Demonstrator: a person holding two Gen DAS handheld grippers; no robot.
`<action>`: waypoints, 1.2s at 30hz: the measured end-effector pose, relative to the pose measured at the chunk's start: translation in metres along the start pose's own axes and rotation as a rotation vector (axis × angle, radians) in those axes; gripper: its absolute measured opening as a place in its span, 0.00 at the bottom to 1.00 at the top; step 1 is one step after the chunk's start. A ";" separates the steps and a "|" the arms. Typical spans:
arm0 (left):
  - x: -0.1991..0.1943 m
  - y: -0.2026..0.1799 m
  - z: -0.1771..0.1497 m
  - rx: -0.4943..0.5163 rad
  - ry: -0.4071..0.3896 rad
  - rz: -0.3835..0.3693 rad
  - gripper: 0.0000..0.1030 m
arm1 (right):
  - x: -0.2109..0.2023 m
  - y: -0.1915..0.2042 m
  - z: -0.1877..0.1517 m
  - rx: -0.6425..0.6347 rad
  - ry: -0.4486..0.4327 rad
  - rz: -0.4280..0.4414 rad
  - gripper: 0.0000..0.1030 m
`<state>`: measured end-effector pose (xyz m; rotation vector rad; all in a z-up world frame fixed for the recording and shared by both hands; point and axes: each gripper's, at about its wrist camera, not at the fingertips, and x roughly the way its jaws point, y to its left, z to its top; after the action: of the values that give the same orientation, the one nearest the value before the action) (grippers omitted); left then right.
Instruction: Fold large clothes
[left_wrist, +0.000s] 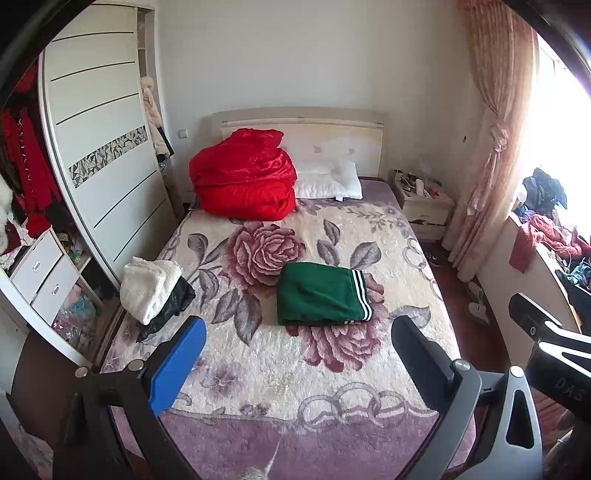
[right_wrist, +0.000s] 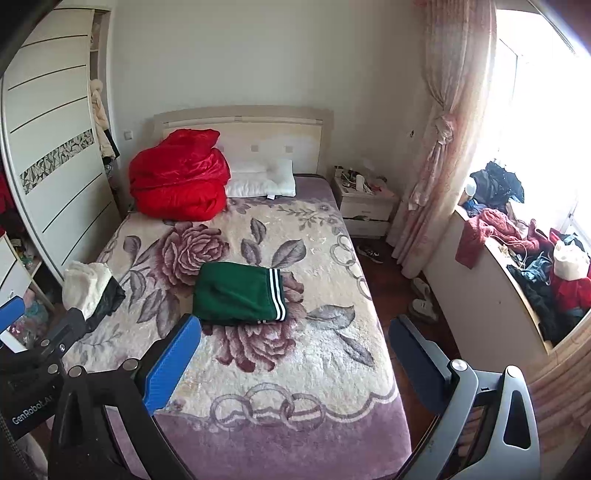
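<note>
A green garment (left_wrist: 321, 295) (right_wrist: 240, 293) with white stripes lies folded in a neat rectangle on the middle of the floral bedspread (left_wrist: 280, 373) (right_wrist: 280, 365). At the bed's left edge sits a folded white fleece (left_wrist: 147, 290) (right_wrist: 86, 286) on top of a black garment (left_wrist: 173, 308) (right_wrist: 110, 295). My left gripper (left_wrist: 299, 363) hovers open above the foot of the bed, well short of the green garment, nothing between its fingers. My right gripper (right_wrist: 295, 358) is open too, held over the bed's near right part. Neither touches any cloth.
A bundled red quilt (left_wrist: 243, 177) (right_wrist: 181, 177) and white pillow (left_wrist: 328, 181) (right_wrist: 262, 182) lie by the headboard. A wardrobe (left_wrist: 99, 155) stands left, a nightstand (right_wrist: 365, 206) and a clothes-strewn window ledge (right_wrist: 517, 258) right. Shoes (right_wrist: 423, 302) lie on the floor.
</note>
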<state>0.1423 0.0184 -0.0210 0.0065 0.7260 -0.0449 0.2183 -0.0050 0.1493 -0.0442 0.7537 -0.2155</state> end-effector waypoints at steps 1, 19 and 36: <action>0.000 0.000 0.000 0.001 0.000 0.002 1.00 | -0.001 -0.001 0.000 -0.003 0.000 0.002 1.00; -0.010 -0.001 0.004 -0.003 -0.014 0.003 1.00 | -0.001 -0.008 0.002 -0.006 0.000 0.011 1.00; -0.015 -0.004 0.010 -0.011 -0.027 0.013 1.00 | -0.010 -0.001 0.000 0.000 -0.013 -0.007 1.00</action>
<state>0.1378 0.0146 -0.0034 0.0001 0.6988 -0.0290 0.2106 -0.0035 0.1559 -0.0481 0.7402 -0.2222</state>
